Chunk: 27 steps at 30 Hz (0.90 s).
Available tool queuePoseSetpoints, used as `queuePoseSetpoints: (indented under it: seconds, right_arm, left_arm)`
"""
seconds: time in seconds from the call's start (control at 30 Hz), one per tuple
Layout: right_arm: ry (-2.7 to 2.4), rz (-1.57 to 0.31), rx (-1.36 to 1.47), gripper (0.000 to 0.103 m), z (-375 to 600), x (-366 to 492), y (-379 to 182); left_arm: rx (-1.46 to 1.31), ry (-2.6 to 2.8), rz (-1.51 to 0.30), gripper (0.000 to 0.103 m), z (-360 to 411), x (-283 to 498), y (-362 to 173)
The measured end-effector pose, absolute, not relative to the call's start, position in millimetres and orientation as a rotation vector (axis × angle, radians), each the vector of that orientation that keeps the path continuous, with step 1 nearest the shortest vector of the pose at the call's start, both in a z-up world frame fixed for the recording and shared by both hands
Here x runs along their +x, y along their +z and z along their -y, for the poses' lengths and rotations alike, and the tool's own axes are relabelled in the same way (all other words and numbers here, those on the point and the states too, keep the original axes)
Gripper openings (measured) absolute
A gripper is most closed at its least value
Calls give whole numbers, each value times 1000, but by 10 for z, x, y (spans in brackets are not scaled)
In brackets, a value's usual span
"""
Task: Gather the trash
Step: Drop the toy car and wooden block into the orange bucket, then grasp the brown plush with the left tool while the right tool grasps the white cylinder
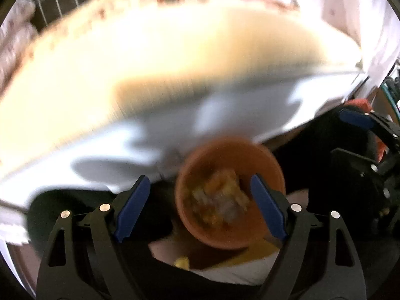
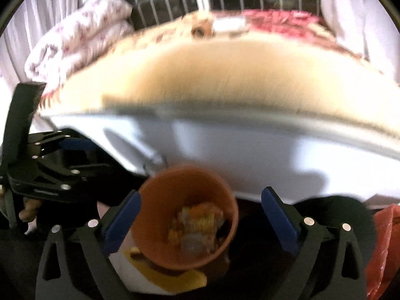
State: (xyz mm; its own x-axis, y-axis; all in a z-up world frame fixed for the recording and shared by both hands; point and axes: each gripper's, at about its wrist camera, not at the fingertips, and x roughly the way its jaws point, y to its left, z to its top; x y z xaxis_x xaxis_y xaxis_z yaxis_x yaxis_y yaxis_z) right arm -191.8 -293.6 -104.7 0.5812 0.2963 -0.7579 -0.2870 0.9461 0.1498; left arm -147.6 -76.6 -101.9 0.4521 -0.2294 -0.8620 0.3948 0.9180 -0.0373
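Both views are motion-blurred. The round terracotta-orange plastic bin (image 1: 230,195) stands below the near edge of the pale, white-sided table (image 1: 175,125), partly over a yellow and white sheet on the floor (image 2: 175,278). In the bin lies a heap of yellow, orange and grey scraps (image 2: 197,227), probably crumpled wrappers. The left gripper (image 1: 200,207), with black arms and blue pads, hovers above the bin with its fingers wide apart and nothing between the pads. The right gripper (image 2: 201,218) is likewise spread wide and empty above the bin. A red plastic bag (image 2: 385,245) lies at the right.
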Motion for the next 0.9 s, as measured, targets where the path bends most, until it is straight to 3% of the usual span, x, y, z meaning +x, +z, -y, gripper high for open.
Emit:
queuePoseSetpoints:
  seconds: [0.07,0.37,0.9]
  right_arm:
    - [334,-842,42,96,3010,-1834,-886]
    - [296,-681,92,97,3187,-1516,-400]
    - [195,-735,216,97,3561,-1167,-589]
  left_arm:
    - [194,-381,-951,90,729,-1379,-759]
    - [186,-332,-847,91,896,-412,-285]
    - [275,-288,-908,91,1459,1309,-502]
